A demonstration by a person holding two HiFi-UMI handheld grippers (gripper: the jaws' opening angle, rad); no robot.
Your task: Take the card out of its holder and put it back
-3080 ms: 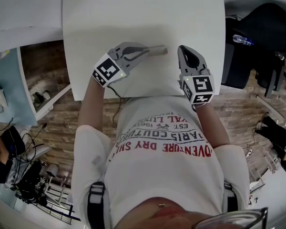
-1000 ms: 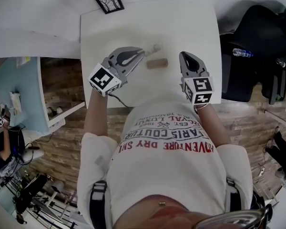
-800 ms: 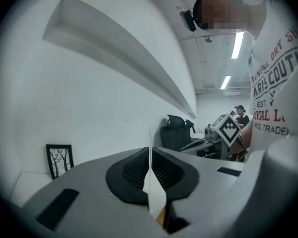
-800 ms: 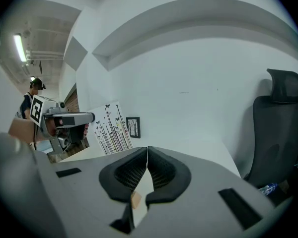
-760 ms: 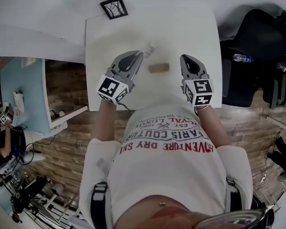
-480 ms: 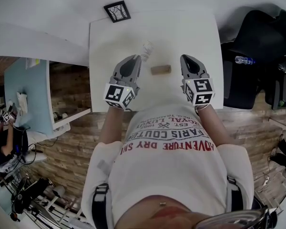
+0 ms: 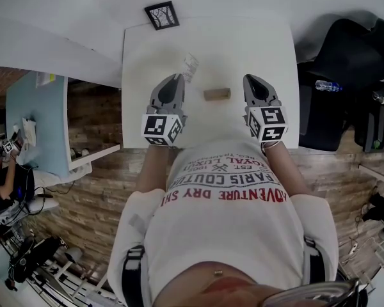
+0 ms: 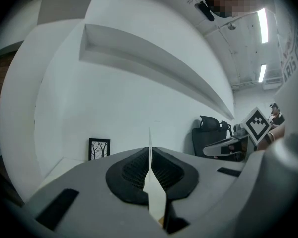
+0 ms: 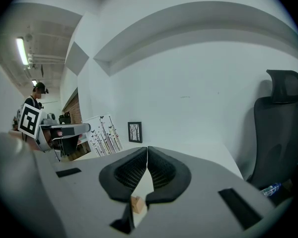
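Currently both forearms reach forward over the near edge of the smooth white surface. The right hand-held gripper has its ribbed jaws together, empty. The small wooden holder lies between both hand-held grippers, untouched. The left hand-held gripper clamps the thin printed card, apart from the holder. Bare surface extends to the black-framed picture.

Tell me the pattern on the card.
White with thin dark upright stems and small flecks. The card shows best in the right gripper view.
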